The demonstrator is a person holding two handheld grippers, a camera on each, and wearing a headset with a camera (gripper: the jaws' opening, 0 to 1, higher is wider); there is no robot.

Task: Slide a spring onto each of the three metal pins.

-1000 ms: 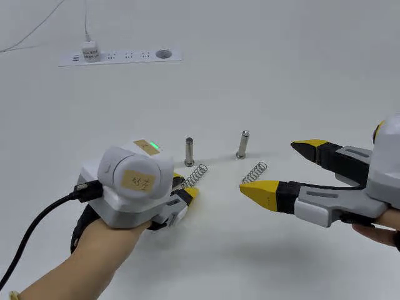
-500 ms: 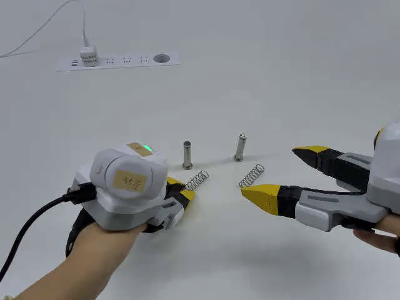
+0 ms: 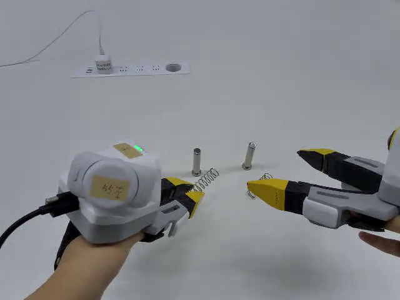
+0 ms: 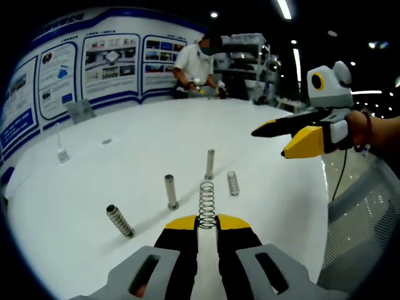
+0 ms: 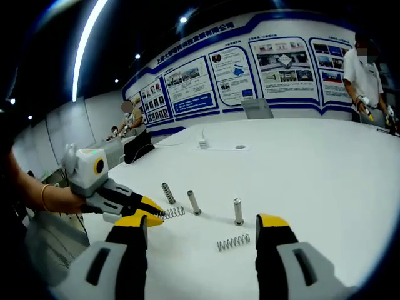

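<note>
Silvery coil spring (image 4: 207,197) sits clamped in your left gripper (image 4: 207,222); a second spring (image 5: 234,242) lies by your right gripper (image 5: 202,225), jaws apart.

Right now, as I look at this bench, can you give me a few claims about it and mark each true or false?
1. The left gripper pinches a spring. True.
2. The right gripper is clamped on a spring. False: its jaws stand open, and a loose spring lies on the table ahead of it.
3. All three pins are bare. False: one pin wears a spring; the middle pin and the far pin are bare.
4. A power strip lies on the table. True.
</note>
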